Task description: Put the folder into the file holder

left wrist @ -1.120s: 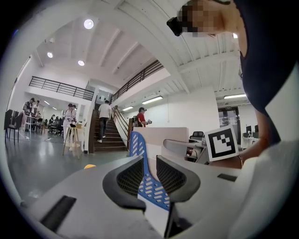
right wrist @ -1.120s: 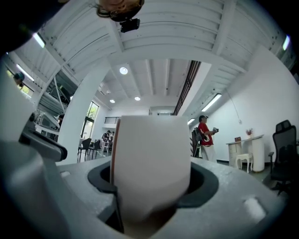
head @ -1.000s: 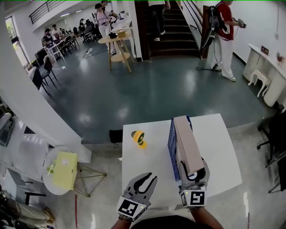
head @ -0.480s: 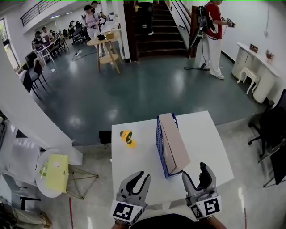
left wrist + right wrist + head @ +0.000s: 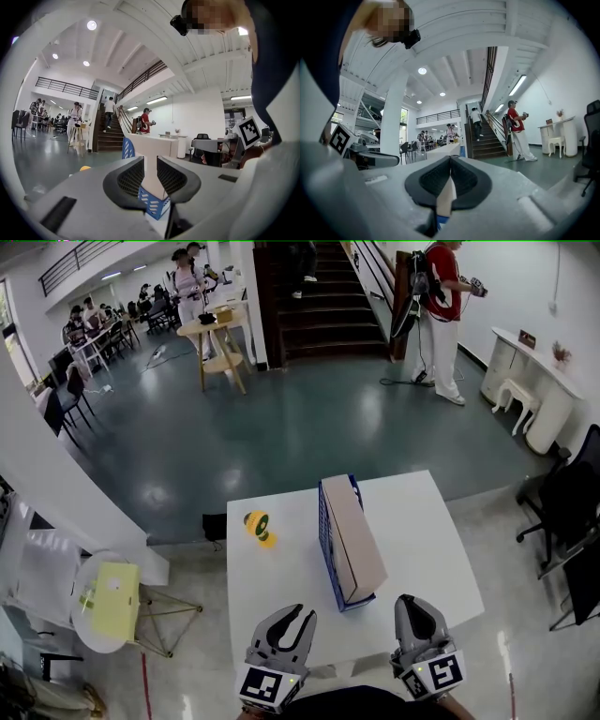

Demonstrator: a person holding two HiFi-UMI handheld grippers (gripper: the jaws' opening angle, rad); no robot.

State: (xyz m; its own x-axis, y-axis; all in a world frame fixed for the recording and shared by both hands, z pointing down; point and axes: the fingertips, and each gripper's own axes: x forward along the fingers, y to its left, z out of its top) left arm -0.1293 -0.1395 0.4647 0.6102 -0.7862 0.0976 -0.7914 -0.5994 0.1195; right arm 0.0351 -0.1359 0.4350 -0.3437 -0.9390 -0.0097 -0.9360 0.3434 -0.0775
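The tan folder (image 5: 356, 538) stands on edge inside the blue file holder (image 5: 323, 532) in the middle of the white table (image 5: 431, 531). Both grippers hover at the table's near edge, apart from the holder. My left gripper (image 5: 300, 619) is slightly open with nothing between its fingers. My right gripper (image 5: 418, 613) is shut and empty. In the left gripper view, the folder (image 5: 153, 143) and holder (image 5: 127, 148) show beyond the left gripper (image 5: 149, 161). In the right gripper view, the right gripper (image 5: 450, 161) has its jaws meeting, with the folder (image 5: 446, 199) in the distance behind them.
A yellow tape roll (image 5: 258, 524) lies on the table left of the holder. On the floor, a small round table (image 5: 108, 601) stands to the left and an office chair (image 5: 562, 512) to the right. A person (image 5: 441, 310) stands by the stairs (image 5: 323, 306).
My right gripper has let go of the folder's near end, drawn back to the table's front edge and closed. The left gripper has hardly moved.
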